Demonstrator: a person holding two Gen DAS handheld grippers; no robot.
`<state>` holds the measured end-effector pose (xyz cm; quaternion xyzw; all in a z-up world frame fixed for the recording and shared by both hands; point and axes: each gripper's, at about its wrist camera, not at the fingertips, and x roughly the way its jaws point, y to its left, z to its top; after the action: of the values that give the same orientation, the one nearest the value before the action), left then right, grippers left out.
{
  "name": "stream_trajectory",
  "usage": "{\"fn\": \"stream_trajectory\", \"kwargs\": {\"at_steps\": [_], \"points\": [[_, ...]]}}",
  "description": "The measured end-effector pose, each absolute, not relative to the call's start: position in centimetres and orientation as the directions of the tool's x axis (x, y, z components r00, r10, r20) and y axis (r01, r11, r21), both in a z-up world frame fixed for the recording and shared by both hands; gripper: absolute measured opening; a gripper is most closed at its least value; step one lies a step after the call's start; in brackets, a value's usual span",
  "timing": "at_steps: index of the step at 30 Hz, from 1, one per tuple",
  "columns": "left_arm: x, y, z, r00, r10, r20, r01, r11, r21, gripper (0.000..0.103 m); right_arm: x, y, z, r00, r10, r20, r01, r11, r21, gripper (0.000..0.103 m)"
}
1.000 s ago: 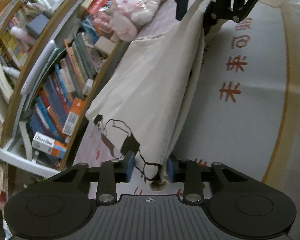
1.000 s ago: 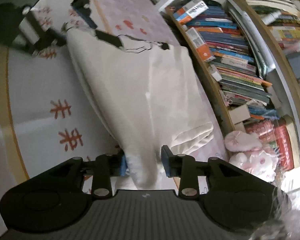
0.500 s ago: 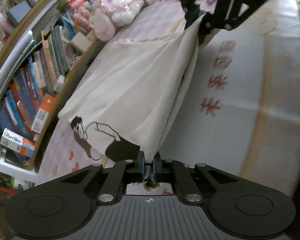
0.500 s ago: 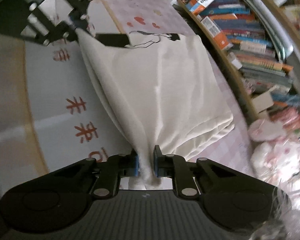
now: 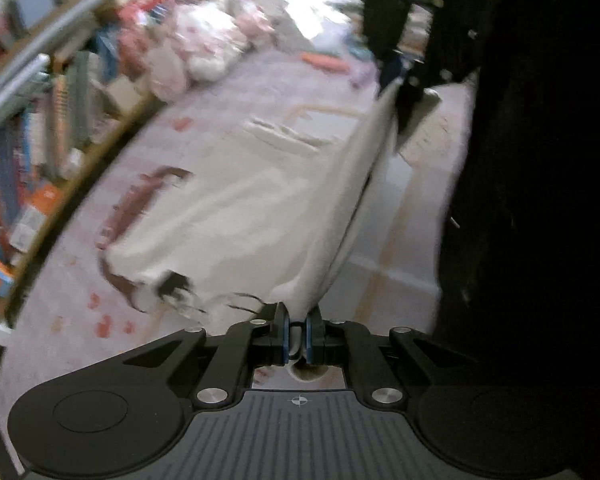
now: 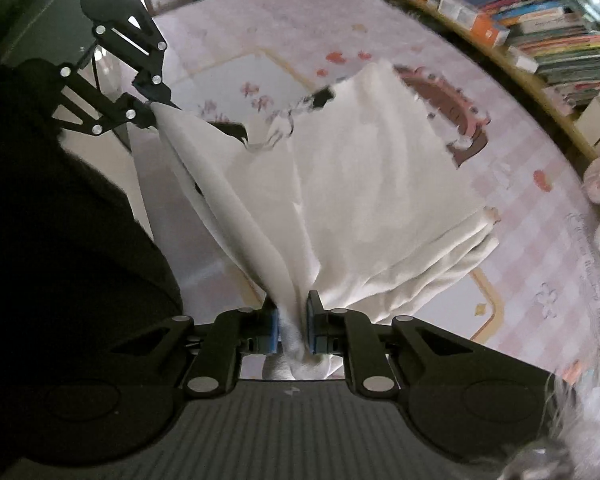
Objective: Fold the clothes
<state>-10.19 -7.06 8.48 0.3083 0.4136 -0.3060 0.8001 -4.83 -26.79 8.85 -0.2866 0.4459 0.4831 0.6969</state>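
Your left tool (image 5: 296, 338) and right tool (image 6: 292, 330) are both clamped on one edge of the cream garment (image 6: 352, 184), light and limp, sagging onto the play mat (image 6: 532, 280) toward the bookshelf-side edge; keep gripping its corners.

Pink patterned mat (image 6: 532, 216) beside bookshelf (image 6: 540, 20)

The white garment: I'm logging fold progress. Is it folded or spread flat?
Partly folded: the white garment has one edge lifted by the left gripper and the right gripper; its far part lies layered on the mat.
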Motion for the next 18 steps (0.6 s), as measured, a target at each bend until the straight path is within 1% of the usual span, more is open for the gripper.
{"fn": "stream_trajectory", "kwargs": {"at_steps": [6, 8, 10, 13, 17, 18], "points": [[-5.5, -6.4, 12.5, 0.621, -0.221, -0.752, 0.650, 0.681, 0.337, 0.006, -2.1, -26.8, 13.6, 0.308, 0.493, -0.814, -0.902, 0.424, -0.084, 0.011], [-3.6, -6.5, 12.8, 0.663, -0.195, -0.723, 0.609, 0.703, 0.369, 0.009, -1.0, -26.5, 14.1, 0.353, 0.497, -0.793, -0.891, 0.436, -0.123, 0.010], [-1.6, -6.7, 12.4, 0.695, -0.157, -0.701, 0.565, 0.722, 0.398, 0.009, 0.2, -26.0, 13.9, 0.396, 0.492, -0.775, -0.881, 0.442, -0.169, 0.010], [0.5, -7.1, 11.0, 0.719, -0.113, -0.686, 0.523, 0.737, 0.427, 0.009, 2.0, -25.5, 13.0, 0.436, 0.480, -0.761, -0.861, 0.468, -0.198, 0.010], [3.3, -7.0, 9.8, 0.712, -0.091, -0.696, 0.496, 0.767, 0.407, 0.010, 4.9, -24.7, 10.8, 0.441, 0.455, -0.774, -0.850, 0.487, -0.198, 0.010], [4.1, -6.9, 9.5, 0.708, -0.094, -0.700, 0.494, 0.774, 0.395, 0.012, 5.6, -24.5, 10.2, 0.438, 0.448, -0.779, -0.849, 0.491, -0.195, 0.010]]}}
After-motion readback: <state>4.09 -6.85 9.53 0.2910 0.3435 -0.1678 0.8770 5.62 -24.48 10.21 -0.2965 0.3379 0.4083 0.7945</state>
